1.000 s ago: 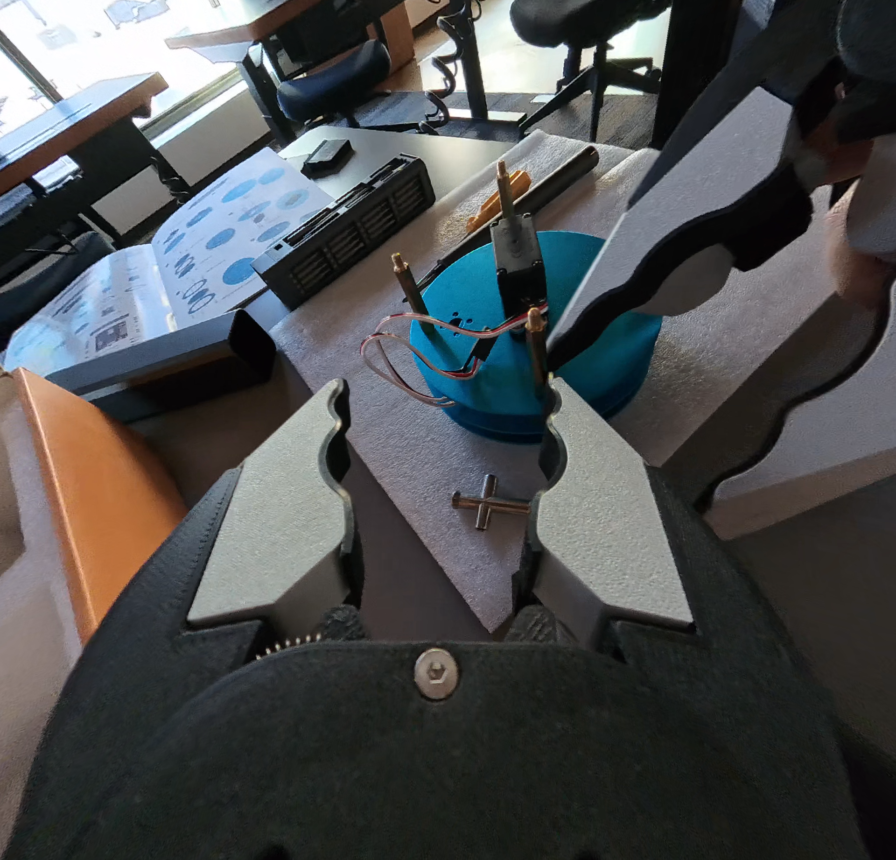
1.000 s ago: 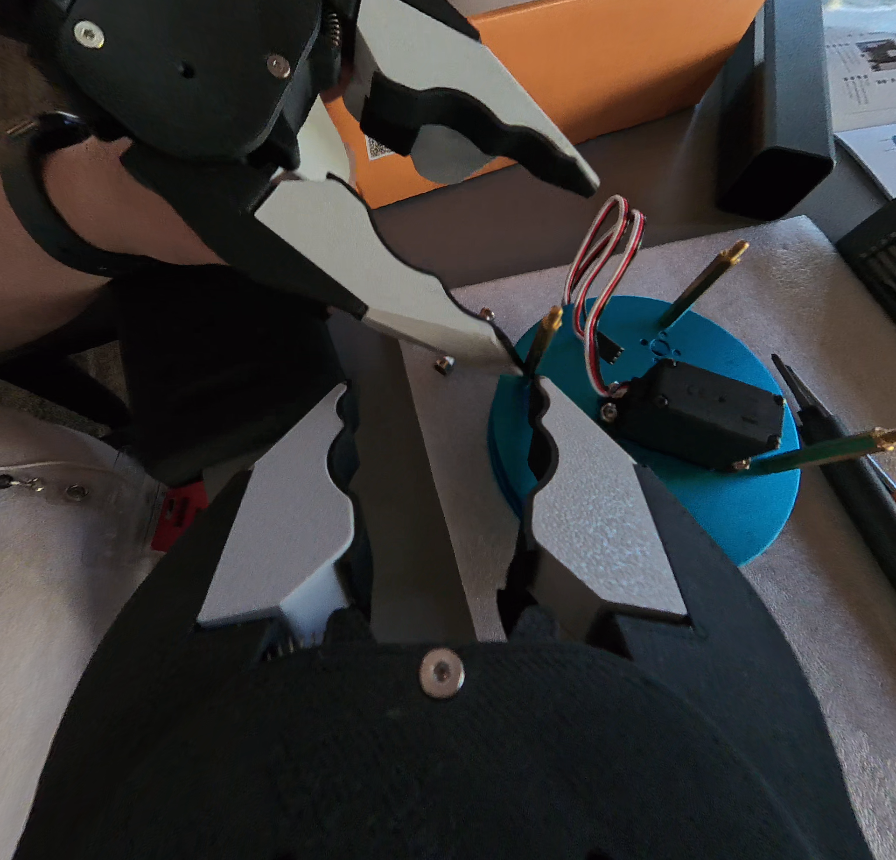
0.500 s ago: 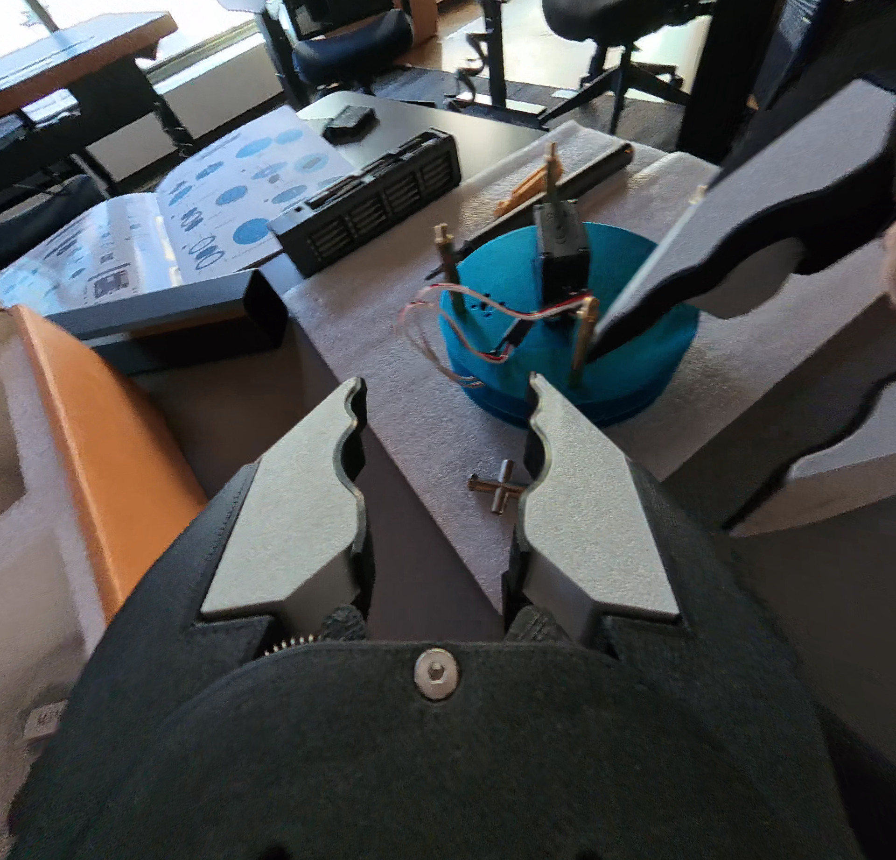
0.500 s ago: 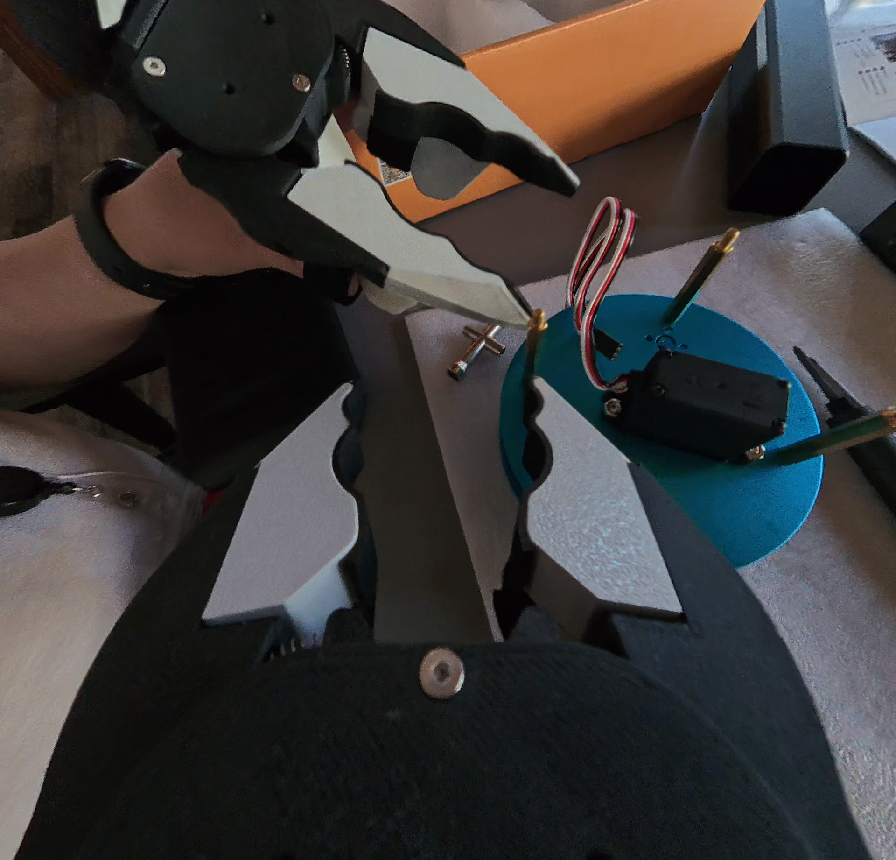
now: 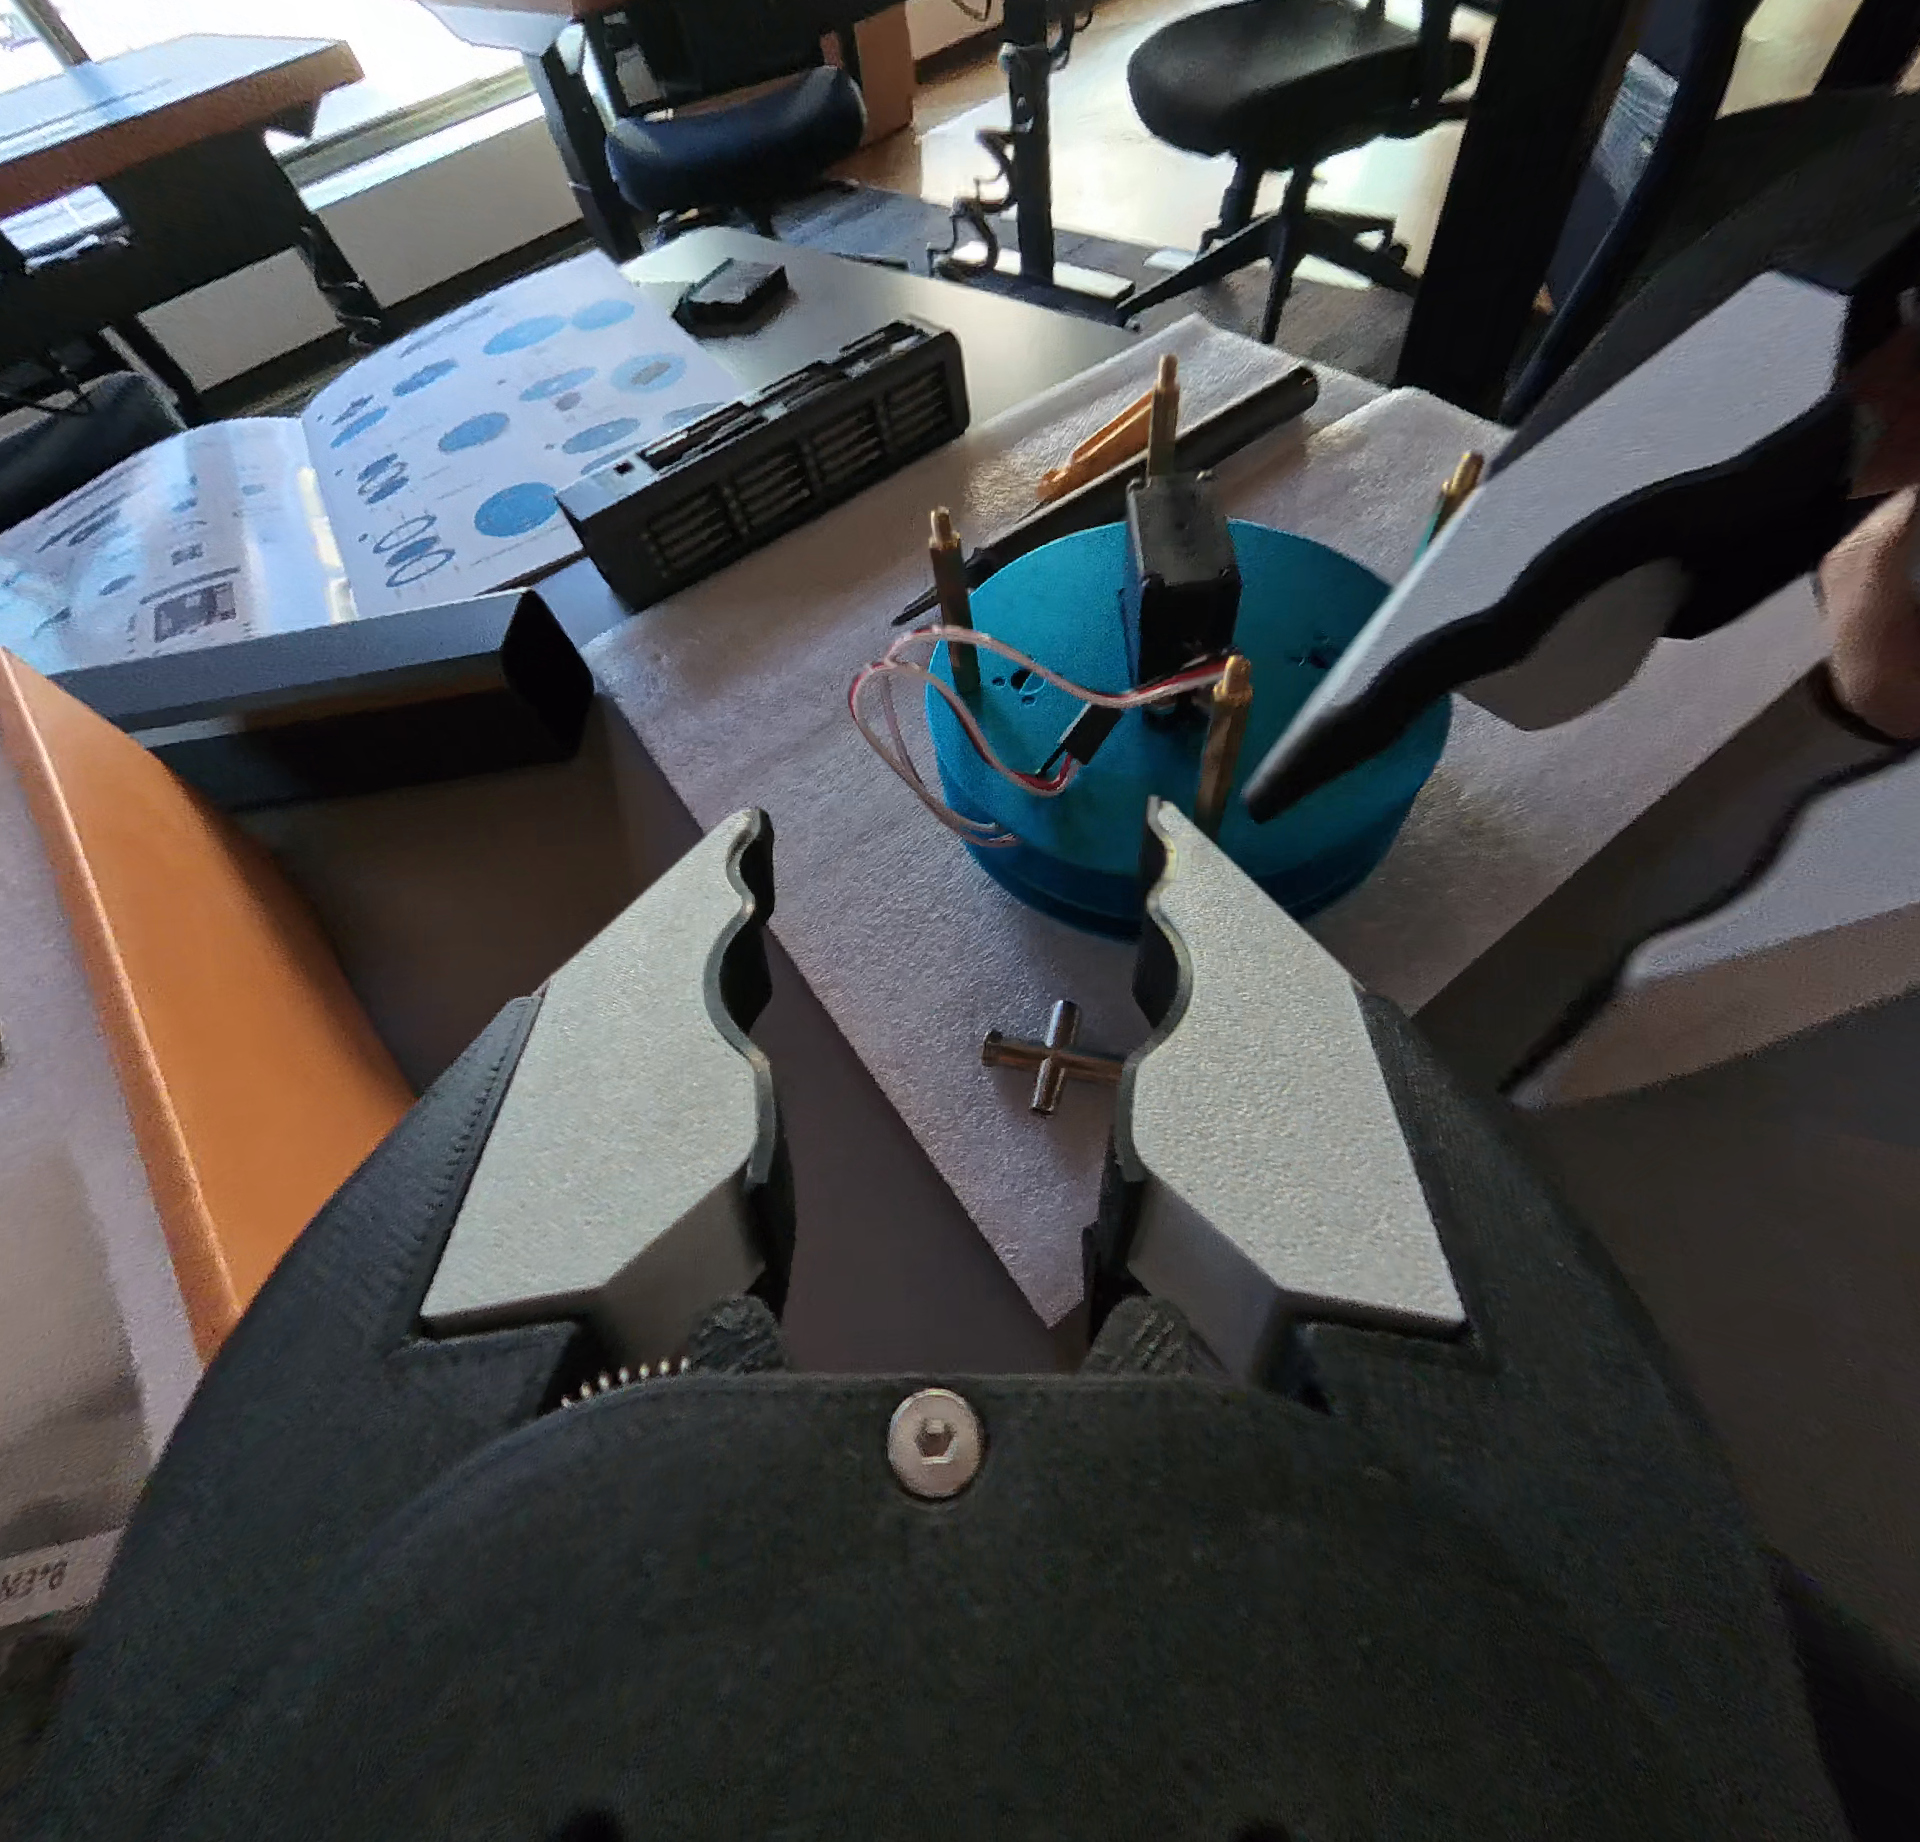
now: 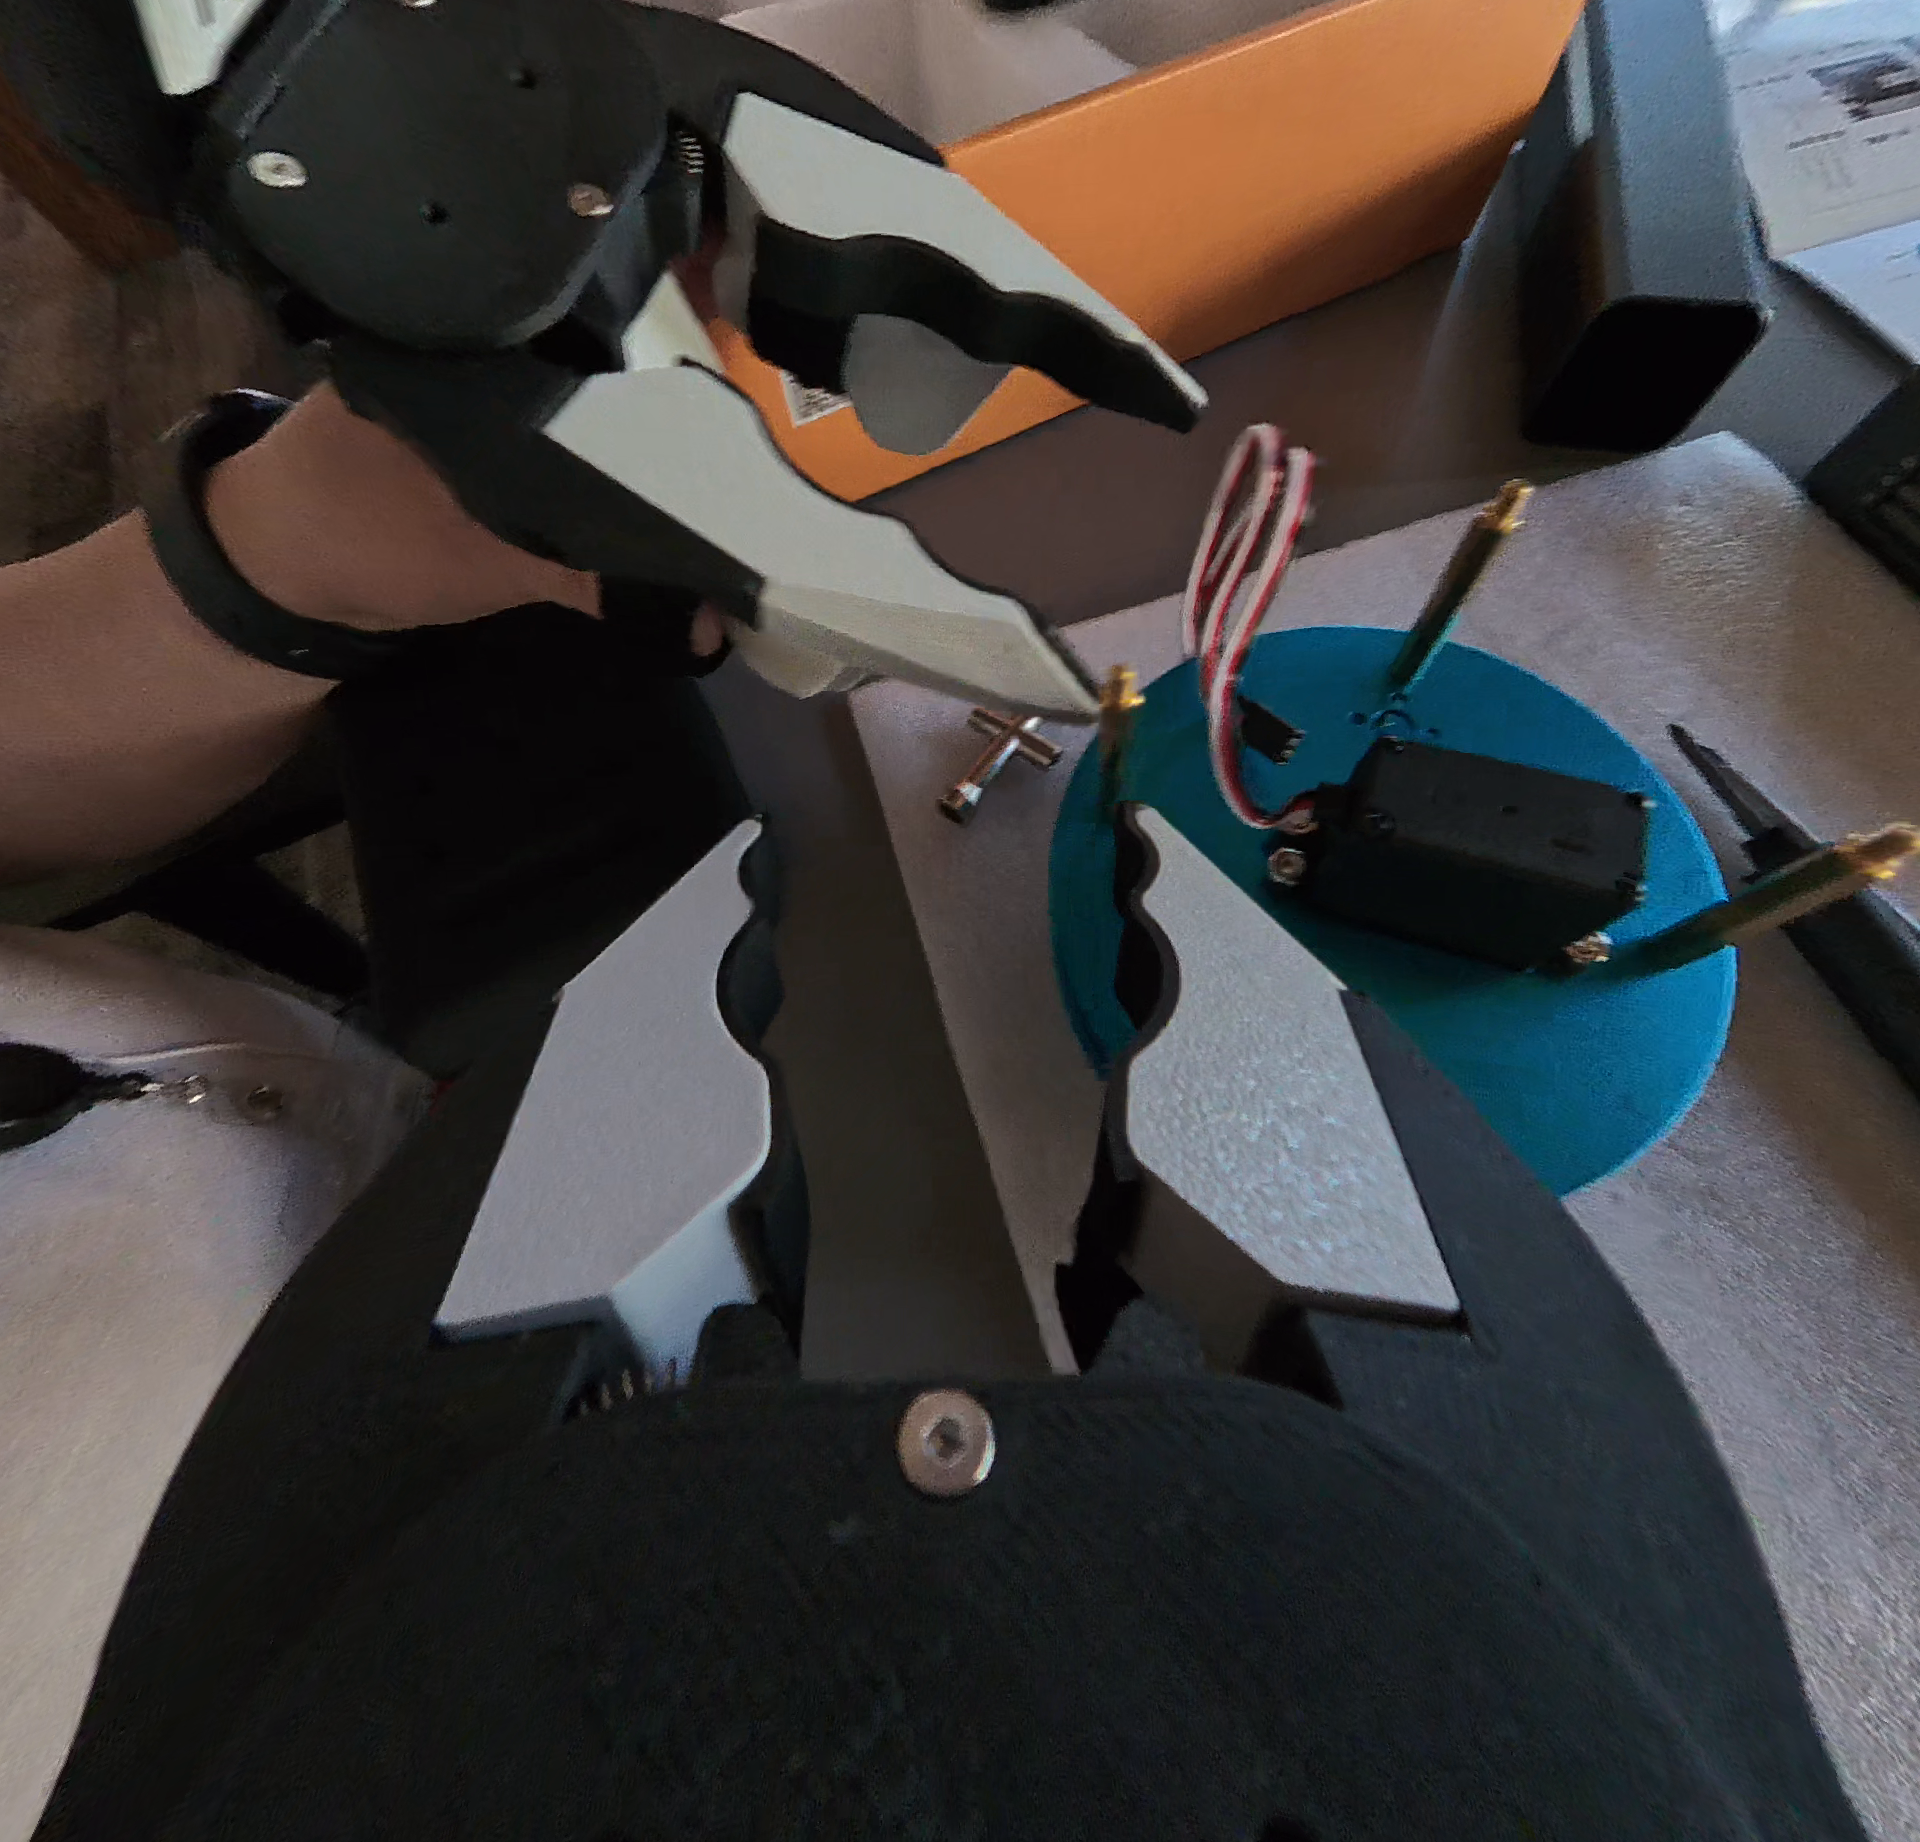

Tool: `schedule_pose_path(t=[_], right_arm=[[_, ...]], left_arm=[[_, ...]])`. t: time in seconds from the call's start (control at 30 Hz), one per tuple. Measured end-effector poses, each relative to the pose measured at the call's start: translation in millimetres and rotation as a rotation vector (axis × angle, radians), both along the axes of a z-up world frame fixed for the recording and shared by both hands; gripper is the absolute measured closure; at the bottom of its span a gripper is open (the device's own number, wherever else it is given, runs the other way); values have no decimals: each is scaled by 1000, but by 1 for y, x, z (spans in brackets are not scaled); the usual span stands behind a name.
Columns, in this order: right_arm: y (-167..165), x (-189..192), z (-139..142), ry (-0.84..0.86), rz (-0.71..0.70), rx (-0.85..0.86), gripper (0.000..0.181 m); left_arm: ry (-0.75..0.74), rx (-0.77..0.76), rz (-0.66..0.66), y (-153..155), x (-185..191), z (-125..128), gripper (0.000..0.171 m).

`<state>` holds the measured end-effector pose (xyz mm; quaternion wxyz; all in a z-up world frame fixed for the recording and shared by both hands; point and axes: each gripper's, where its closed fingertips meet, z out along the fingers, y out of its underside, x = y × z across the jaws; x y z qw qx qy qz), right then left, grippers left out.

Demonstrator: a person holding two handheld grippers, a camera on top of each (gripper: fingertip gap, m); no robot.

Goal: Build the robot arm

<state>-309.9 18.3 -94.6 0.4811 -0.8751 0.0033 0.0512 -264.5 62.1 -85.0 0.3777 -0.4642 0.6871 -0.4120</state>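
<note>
Change: the left gripper (image 5: 956,836) is backing away from the blue disc (image 5: 1070,639), uncovering more of the cross-shaped key (image 5: 1049,1054).
Left jaws: standing wide, holding nothing.
Right gripper (image 6: 945,836): gaping wide, one finger overlapping the disc's near edge.
Near standoff (image 6: 1117,743): rising on the disc's near edge, close past both grippers' tips.
Servo (image 6: 1475,857): sitting on the disc.

Dark table (image 5: 914,1221) under white foam sheet (image 5: 831,753)

The left tongs (image 5: 956,831) gape wide, gripping nothing. The right tongs (image 6: 940,831) gape too, empty, reaching in from the left tongs' right, tips angled down near theirs.
</note>
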Motion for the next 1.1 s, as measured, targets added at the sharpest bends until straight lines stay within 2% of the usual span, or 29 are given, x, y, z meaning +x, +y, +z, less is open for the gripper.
schedule_pose_path(t=[0.1,0.3,0.37,0.47,0.63,0.73,0.77,0.8,0.83,0.9,0.97,1.1], right_arm=[[8,2,-2,-15,-4,12,105],[5,-7,-4,-54,15,-9,106],[2,-3,-5,-66,-8,-21,111],[4,2,-2,-45,-33,9,109],[9,-3,-4,-56,-3,21,107],[6,-5,-6,-51,-4,11,105],[4,-6,-5,-45,-4,6,107],[1,-9,-6,-31,14,-5,122],[0,-11,-4,-14,19,4,125],[1,0,1,-31,-37,40,121],[5,3,4,-28,-48,67,107],[12,-1,-2,-41,-16,51,108]], left_arm=[[-19,3,-38,-8,-1,3,102],[29,24,10,1,2,-6,104],[-5,8,-3,-1,0,1,101],[-59,-44,-49,-8,-6,13,101],[2,25,-75,-16,-2,0,96],[14,61,-45,-12,1,-4,96],[19,46,-33,-9,1,-4,96],[22,30,-13,-4,1,-4,95],[20,15,5,0,0,-3,104],[-2,-22,-16,-2,-2,2,104],[-20,-14,-43,-8,-3,5,102],[18,60,-56,-15,0,-5,97]])
